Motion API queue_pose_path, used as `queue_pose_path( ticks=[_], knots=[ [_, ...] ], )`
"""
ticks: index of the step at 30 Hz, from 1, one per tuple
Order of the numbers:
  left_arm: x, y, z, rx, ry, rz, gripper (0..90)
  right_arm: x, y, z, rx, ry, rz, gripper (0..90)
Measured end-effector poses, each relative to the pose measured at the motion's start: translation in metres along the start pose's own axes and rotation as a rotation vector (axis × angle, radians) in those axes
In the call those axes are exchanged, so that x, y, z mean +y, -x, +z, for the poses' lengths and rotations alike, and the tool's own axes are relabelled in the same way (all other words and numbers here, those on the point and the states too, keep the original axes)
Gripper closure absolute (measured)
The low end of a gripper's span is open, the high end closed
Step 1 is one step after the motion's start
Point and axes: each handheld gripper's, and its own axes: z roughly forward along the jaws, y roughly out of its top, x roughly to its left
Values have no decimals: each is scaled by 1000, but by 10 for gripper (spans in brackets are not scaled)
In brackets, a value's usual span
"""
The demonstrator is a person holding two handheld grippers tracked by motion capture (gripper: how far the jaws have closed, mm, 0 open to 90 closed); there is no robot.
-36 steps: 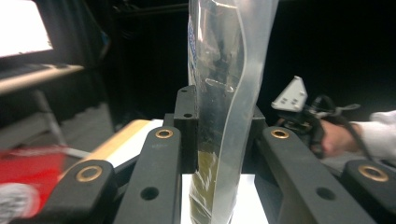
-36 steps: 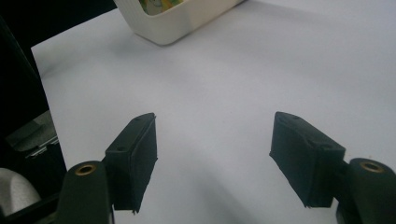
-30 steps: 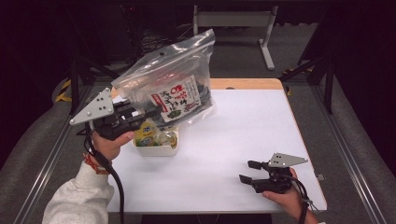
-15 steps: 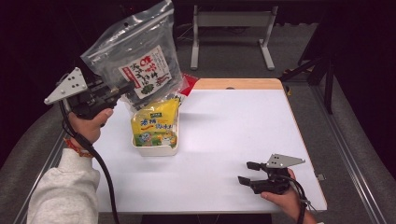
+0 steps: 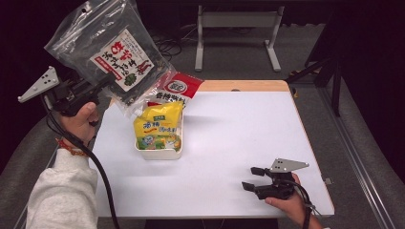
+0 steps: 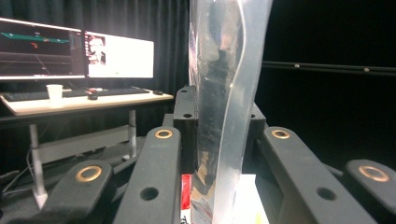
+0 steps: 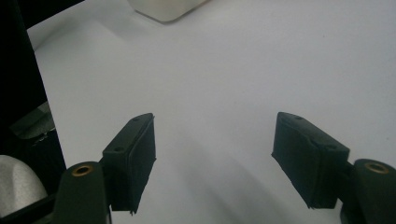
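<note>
While your left gripper [image 5: 102, 81] fingers clamp the clear bag [image 5: 107, 50] lifted off the white tray [image 5: 157, 151], carry it clear and set it on the bench [image 5: 239, 143]; right gripper [image 5: 253, 177] fingers stand wide, empty.

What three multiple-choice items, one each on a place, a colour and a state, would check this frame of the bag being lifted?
1. Where is the clear zip bag?
A. flat on the table
B. held in the air past the table's left edge
C. inside the white tray

2. What colour is the packet standing in the white tray?
A. yellow
B. blue
C. black

3. How are the jaws of the right gripper?
A. shut on a packet
B. shut on the tray
C. open with nothing between them

Answers: 1 B, the left gripper clamps the bag's lower edge and holds it up. 2 A, the high view shows its yellow front. 3 C, the right gripper view shows only bare white table between the pads.
</note>
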Motion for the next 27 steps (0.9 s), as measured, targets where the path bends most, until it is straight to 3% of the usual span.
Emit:
queue_pose_path(
  ticks=[4,8,14,15,20,24,27],
  knots=[
    [4,1,1,36,-65,63,762,-1,0,2,6,-13,1,299],
    [-12,-3,9,57,-129,74,762,-1,-1,3,6,-15,-6,299],
    [-47,-12,20,49,-195,29,762,-2,-1,3,9,-20,-5,299],
    [-47,-12,20,49,-195,29,762,-2,-1,3,9,-20,-5,299],
    [-75,-19,29,11,-230,-2,763,-2,-2,5,15,-26,-7,299],
    [-91,-22,37,-10,-239,-21,763,-3,-2,7,17,-37,-11,299],
    [-99,-24,42,-33,-216,-49,764,-3,-2,8,19,-41,-14,299]
  ],
)
